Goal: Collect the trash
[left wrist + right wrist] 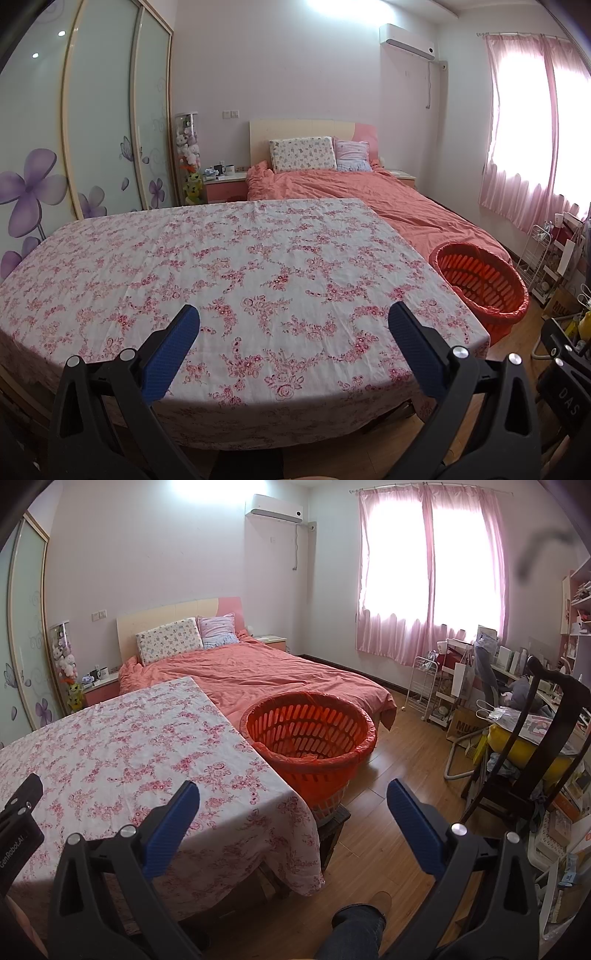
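A table under a pink floral cloth fills the foreground, and I see no loose item on it. An orange slatted basket lined with a red bag stands off the table's right corner on a low dark stool. My left gripper hangs open over the table's near edge, its blue pads wide apart with nothing between them. My right gripper is open too, above the table's right corner and the wooden floor, short of the basket. The basket's inside looks bare apart from the liner.
A bed with a coral quilt lies behind the table. A sliding wardrobe runs along the left wall. A dark chair and cluttered shelves stand at the right. A person's leg and shoe are on the floor below my right gripper.
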Available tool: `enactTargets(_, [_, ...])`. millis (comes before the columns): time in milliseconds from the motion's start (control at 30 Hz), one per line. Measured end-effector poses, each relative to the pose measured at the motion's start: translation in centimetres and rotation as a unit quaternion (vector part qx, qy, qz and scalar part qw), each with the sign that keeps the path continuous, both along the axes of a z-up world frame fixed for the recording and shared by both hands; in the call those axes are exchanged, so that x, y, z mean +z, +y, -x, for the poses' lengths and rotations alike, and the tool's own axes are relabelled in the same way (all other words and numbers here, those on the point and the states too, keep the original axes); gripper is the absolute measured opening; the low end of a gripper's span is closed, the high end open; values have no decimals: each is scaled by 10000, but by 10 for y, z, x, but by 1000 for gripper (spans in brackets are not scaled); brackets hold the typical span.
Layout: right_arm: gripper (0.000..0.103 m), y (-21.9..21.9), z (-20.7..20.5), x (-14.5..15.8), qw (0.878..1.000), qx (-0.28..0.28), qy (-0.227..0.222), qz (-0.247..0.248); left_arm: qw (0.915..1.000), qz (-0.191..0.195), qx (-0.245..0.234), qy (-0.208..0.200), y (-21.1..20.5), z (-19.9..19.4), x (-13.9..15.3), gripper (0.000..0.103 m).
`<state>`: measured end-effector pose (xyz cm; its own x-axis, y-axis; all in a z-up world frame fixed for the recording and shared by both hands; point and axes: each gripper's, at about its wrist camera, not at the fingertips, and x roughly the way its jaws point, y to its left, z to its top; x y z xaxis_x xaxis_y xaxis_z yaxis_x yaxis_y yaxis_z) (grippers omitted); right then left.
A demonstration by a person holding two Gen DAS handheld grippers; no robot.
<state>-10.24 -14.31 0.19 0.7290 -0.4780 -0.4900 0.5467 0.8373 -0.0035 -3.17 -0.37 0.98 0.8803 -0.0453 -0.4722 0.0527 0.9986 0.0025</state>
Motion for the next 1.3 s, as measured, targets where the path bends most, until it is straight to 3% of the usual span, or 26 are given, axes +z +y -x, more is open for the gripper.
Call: enactTargets(1300, [99,0,-2,1,10000,3,13,-4,10000,13,-6,66,0,0,-2,101])
